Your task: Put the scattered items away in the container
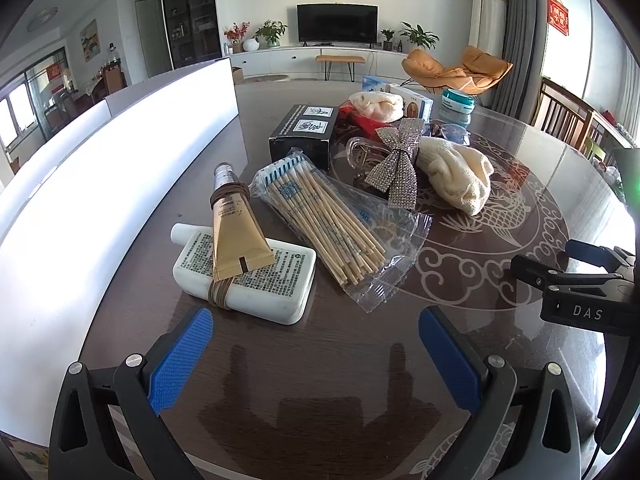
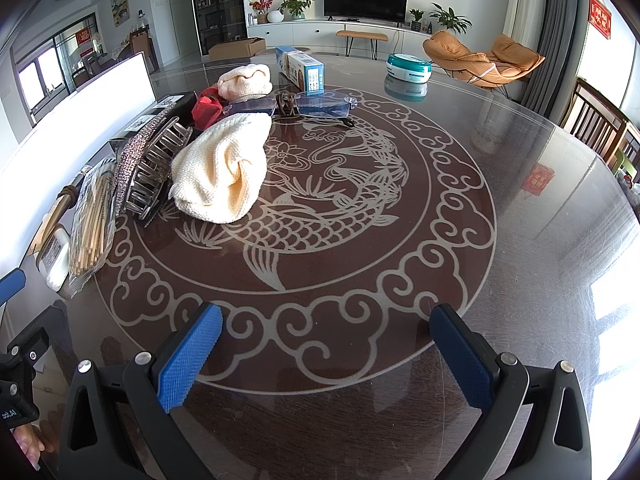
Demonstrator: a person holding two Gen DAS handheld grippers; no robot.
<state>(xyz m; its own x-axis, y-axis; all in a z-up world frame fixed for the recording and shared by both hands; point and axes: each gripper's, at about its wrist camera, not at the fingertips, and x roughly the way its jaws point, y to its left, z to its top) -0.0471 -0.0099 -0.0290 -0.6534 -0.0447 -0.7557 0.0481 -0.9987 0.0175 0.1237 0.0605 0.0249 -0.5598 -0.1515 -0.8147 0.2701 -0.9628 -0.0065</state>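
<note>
On the far left of the dark table point(image 1: 304, 360) stands a big white container point(image 1: 100, 184), bright in the light, its wall running along the table edge. Just beside it lies a flat white bottle point(image 1: 256, 280) with tiny writing. A tan tube point(image 1: 236, 236) lies on top of the bottle, and brown bands point(image 1: 219, 295) tie the two together. Next comes a clear bag of thin wooden sticks point(image 1: 328, 224), touching the bottle's side. Behind the sticks sits a black box point(image 1: 306, 132). A sparkly bow clip point(image 1: 398, 160) lies to the right of the sticks, and a cream knit cloth point(image 1: 456, 174) is bunched up just beside it. A second cream cloth point(image 1: 376, 104) sits farther back, with a red thing point(image 2: 207, 110) next to it. Clear glasses point(image 2: 296, 104) lie near the middle, with a small blue and white carton point(image 2: 306, 70) behind them. A round teal and white tub point(image 2: 409, 67) stands well apart on the right.

The left gripper point(image 1: 314, 354) hovers near the bottle with its blue pads wide apart, and nothing is between them. The right gripper point(image 2: 326, 356) hangs over the fish picture point(image 2: 320, 208) on the table, also wide apart and holding nothing.
</note>
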